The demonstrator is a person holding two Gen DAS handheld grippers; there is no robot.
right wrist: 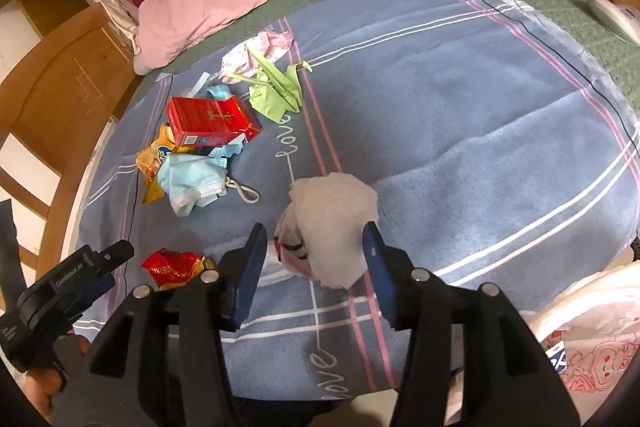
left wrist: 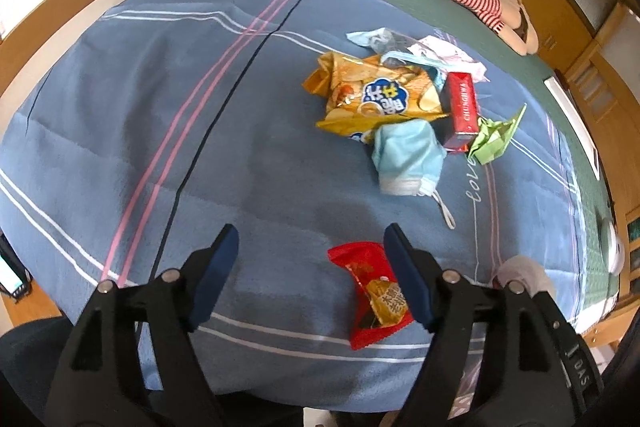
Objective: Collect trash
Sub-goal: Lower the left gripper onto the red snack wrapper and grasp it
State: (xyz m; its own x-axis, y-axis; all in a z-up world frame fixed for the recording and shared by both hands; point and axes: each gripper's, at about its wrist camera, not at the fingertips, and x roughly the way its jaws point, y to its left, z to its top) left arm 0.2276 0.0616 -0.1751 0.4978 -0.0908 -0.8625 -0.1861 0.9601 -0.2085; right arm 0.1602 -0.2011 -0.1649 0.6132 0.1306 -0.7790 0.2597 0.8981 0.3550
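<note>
Left claw (left wrist: 310, 267) stands apart over the red wrapper (left wrist: 370, 301) near the blanket (left wrist: 160, 147) edge; pickup step, next lower and clamp.

Glossy foil wrapper (left wrist: 374, 297) on matt woven cloth blanket (left wrist: 180, 147)

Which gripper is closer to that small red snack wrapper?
Left. The left gripper straddles the red snack wrapper, jaws open. The right gripper sits off to its side, around a crumpled white tissue.
</note>
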